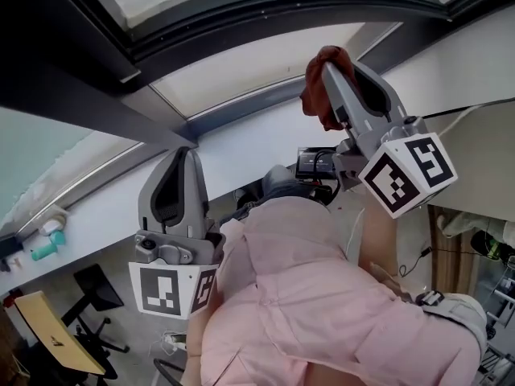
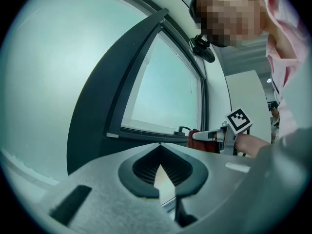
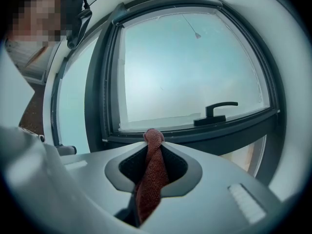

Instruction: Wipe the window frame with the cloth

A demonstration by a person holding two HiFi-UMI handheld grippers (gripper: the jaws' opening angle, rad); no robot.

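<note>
Grip check, working outward from the body. Pink garment [image 1: 322,296] fills 5 o'clock of the head view.

Left tongs [image 1: 187,153] sit at 7 o'clock of that view, low and close to the torso, tips pointing up. Their own view shows the jaws clenched tip to tip with nothing between them. Judgement: parked there as the idle tool, kept off the window so the working side has room.

Right tongs [image 1: 328,64] are at 1 o'clock of the head view, raised higher and further out toward the window. The jaws are clamped on the cloth [image 3: 152,172]. It is dark red and twisted into a rope down the throat of the jaws, with a small rounded wad poking past the tips at 12 o'clock. Judgement: gripped this way so the wad leads and fabric, not the hard tips, meets the painted surface.

Window frame [image 3: 243,126] lies beyond, dark grey. The rail that carries the handle crosses the right gripper view just behind the wad. The cloth is near this rail, but actual contact cannot be resolved from any view.

Handle [image 3: 210,120] is black and sits on the same rail at 2 o'clock from the wad, well apart. Judgement: a stroke along the rail toward it would have to lift over or go round it.

Glass pane [image 3: 195,67] is furthest, pale and featureless.
</note>
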